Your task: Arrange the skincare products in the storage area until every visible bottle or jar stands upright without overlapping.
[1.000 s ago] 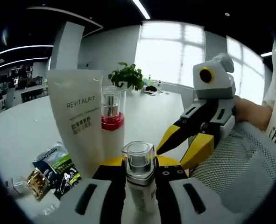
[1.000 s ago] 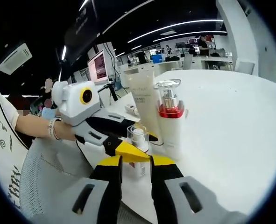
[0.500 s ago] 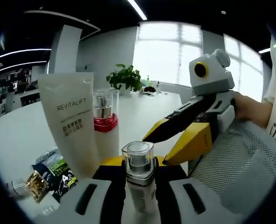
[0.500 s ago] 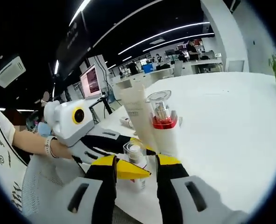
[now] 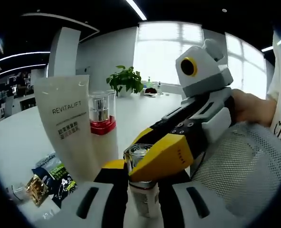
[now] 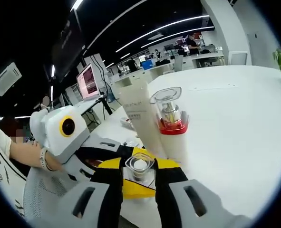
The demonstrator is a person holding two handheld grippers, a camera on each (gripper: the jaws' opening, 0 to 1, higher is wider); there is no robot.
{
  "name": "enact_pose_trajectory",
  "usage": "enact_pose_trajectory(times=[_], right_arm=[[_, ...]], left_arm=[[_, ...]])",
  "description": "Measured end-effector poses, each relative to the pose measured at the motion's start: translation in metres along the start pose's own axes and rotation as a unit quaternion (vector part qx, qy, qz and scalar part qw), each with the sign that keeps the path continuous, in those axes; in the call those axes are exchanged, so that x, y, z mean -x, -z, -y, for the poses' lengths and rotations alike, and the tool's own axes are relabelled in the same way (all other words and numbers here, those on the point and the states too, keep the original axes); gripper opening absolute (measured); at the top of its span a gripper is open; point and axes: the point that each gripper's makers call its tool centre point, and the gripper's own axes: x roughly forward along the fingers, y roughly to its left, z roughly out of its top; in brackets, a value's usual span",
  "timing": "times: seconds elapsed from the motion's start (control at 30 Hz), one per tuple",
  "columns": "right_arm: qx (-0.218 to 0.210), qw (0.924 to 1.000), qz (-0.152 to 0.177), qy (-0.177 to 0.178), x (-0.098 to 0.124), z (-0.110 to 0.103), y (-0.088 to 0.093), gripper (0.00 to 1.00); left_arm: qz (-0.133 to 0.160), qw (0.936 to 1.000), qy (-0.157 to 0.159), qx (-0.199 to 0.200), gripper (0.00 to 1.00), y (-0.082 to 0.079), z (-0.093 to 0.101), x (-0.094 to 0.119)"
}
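Note:
A small pump bottle (image 5: 145, 199) with a clear cap stands upright between the jaws of my left gripper (image 5: 141, 167), which is shut on its body. My right gripper (image 5: 155, 156) comes in from the right, and its yellow jaw covers the cap. In the right gripper view my right gripper (image 6: 139, 164) is open, with a jaw on each side of the small bottle's cap (image 6: 139, 166); I cannot tell whether they touch it. The left gripper (image 6: 130, 188) lies below the cap. Behind stand a white REVITALIFT tube (image 5: 68, 128) (image 6: 139, 116) and a red-collared bottle (image 5: 101, 124) (image 6: 171, 128), both upright.
Several sachets (image 5: 52, 175) lie on the white table (image 5: 16, 137) at the lower left. A potted plant (image 5: 127, 78) stands far back. A mesh chair back (image 5: 230, 175) is at the right. A person's hand (image 5: 247, 107) holds the right gripper. Desks and monitors (image 6: 90, 80) stand beyond the table.
My right gripper has moved in over the small bottle, so its jaws now stand around the cap. The left gripper still holds the bottle.

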Motion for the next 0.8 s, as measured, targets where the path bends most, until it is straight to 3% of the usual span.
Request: enact_pose_trajectory(times=[0.37,0.63,0.8], right_arm=[[0.028,0.9996,-0.001,0.004,0.0048,0.0000,0.0032,0.21],[0.024,0.9996,0.010,0.003,0.0069,0.0006,0.0003,0.21],[0.076,0.9970,0.006,0.016,0.0064,0.0015,-0.0013,0.21]], left_arm=[[0.000,0.9998,0.012,-0.016,0.19,0.0002,0.0073,-0.0017],[0.010,0.9995,0.016,-0.025,0.20,-0.0053,0.0091,-0.0016],[-0.002,0.9995,0.018,-0.025,0.24,-0.0016,0.0072,-0.0019]])
